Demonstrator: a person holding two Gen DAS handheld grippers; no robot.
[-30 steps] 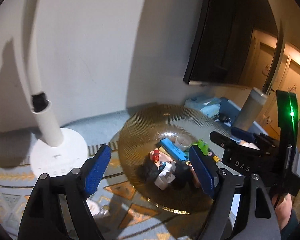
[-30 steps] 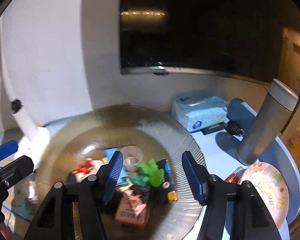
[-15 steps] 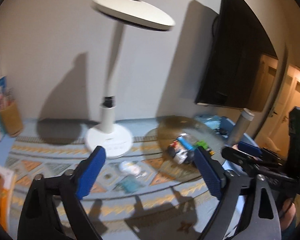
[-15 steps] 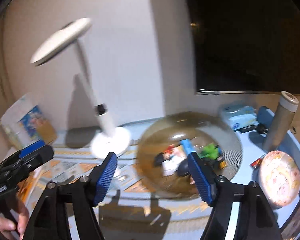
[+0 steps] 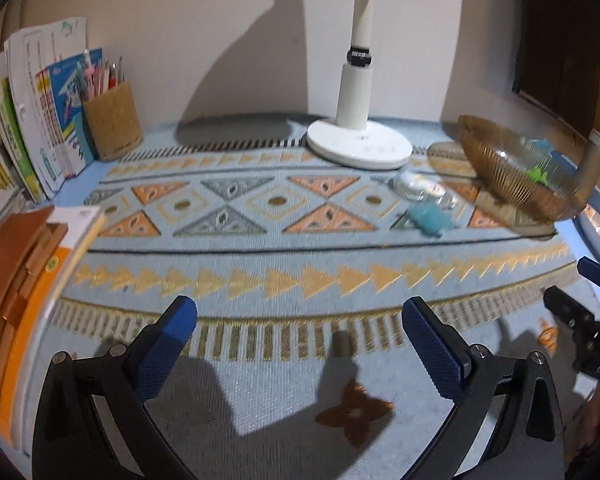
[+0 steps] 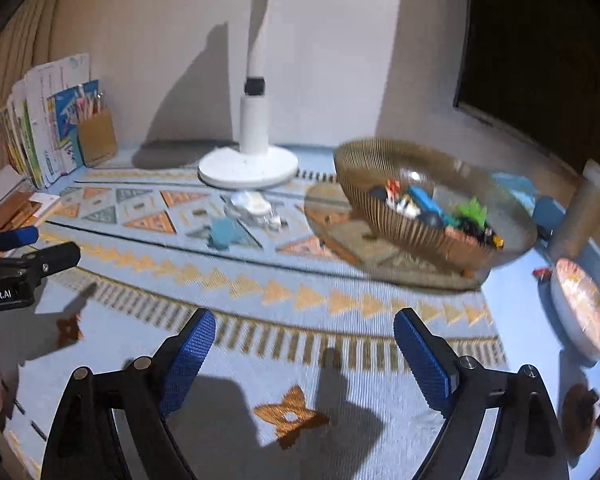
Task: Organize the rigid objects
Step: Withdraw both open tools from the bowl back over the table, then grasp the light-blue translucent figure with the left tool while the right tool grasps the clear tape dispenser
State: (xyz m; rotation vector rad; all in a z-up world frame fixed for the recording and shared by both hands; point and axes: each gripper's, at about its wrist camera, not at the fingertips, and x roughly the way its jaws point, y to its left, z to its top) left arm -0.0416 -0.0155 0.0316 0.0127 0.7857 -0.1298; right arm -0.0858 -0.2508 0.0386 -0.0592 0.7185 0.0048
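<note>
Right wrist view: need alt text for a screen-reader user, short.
The open, empty right gripper hovers over a blue patterned mat. Beyond it, an amber ribbed glass bowl holds small toys, with a white lamp base to its left and two loose items on the mat. The left gripper shows at the left edge.

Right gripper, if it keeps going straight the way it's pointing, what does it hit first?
Probably the patterned mat: the open right gripper tilts down at bare cloth, holding nothing. The bowl sits farther off to the right, likely out of line; depth is unclear.
</note>
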